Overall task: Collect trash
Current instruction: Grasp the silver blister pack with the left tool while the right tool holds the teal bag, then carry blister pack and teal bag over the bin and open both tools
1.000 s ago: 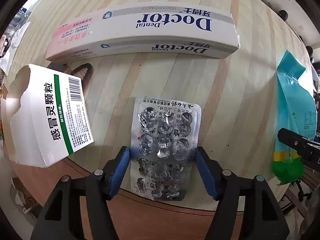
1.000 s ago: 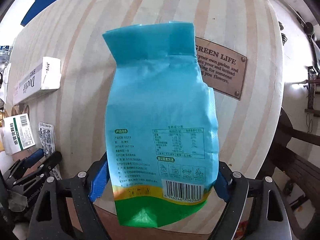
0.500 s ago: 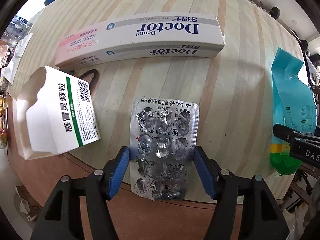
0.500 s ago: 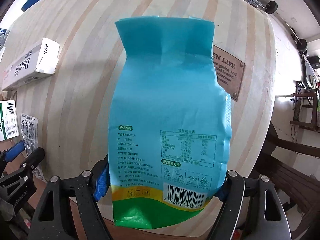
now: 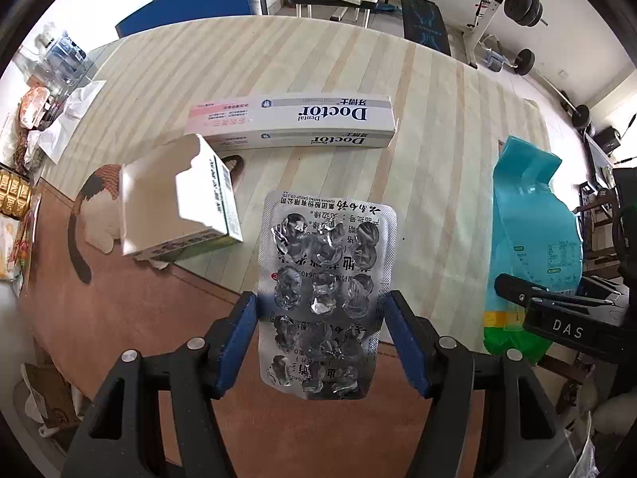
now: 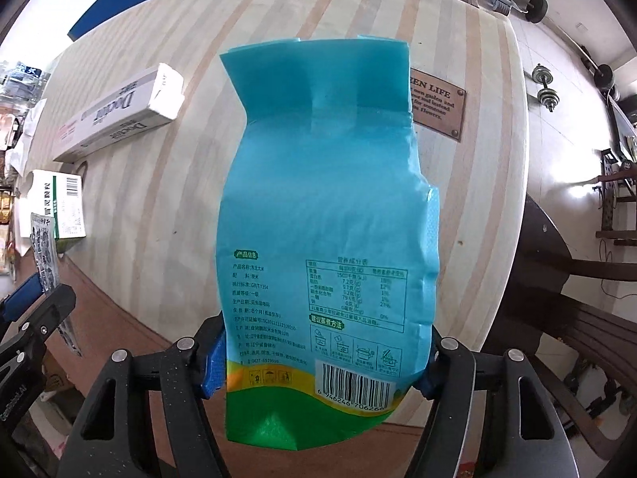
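A silver foil blister pack [image 5: 326, 298] hangs above the striped wooden table's [image 5: 430, 183] near edge, pinched between the left gripper's [image 5: 321, 338] blue jaws; the right gripper [image 6: 320, 352] clamps a teal plastic pouch [image 6: 330, 207] beside it

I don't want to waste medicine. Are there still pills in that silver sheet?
Empty, it seems. The pill sheet in the left gripper has torn, crumpled foil over every pocket that shows, and no pill is visible.

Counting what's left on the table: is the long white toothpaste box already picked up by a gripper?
No, the long white toothpaste box lies flat on the striped wooden table, clear of both grippers.
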Available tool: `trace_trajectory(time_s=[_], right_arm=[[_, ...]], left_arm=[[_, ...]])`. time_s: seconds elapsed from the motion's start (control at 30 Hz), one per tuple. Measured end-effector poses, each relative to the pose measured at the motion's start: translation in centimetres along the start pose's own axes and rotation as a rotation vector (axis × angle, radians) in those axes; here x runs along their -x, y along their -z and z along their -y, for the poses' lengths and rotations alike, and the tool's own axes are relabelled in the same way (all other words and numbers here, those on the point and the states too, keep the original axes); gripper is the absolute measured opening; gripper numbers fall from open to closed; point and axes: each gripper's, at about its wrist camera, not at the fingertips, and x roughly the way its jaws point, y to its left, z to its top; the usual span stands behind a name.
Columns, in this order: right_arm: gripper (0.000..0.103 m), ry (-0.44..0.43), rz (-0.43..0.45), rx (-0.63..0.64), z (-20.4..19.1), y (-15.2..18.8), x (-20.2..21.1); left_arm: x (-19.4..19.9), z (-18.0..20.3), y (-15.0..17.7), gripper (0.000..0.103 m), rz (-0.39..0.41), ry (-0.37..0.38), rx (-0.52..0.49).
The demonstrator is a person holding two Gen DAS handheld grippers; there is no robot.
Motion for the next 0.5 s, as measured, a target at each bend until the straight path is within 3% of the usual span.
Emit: trace_trajectory(time_s=[0.2, 0.5], right_arm=[[0.072, -0.062, 0.064, 0.028, -3.5, 6.3, 3.6], [0.072, -0.167, 0.115, 0.073, -8.4, 21.8, 5.0]], left_arm=[[5.7, -3.7, 5.3, 0.063, 0.077, 0.038, 0.017], [11.4, -11.6, 20.4, 0.063, 0.149, 0.093, 0.101]])
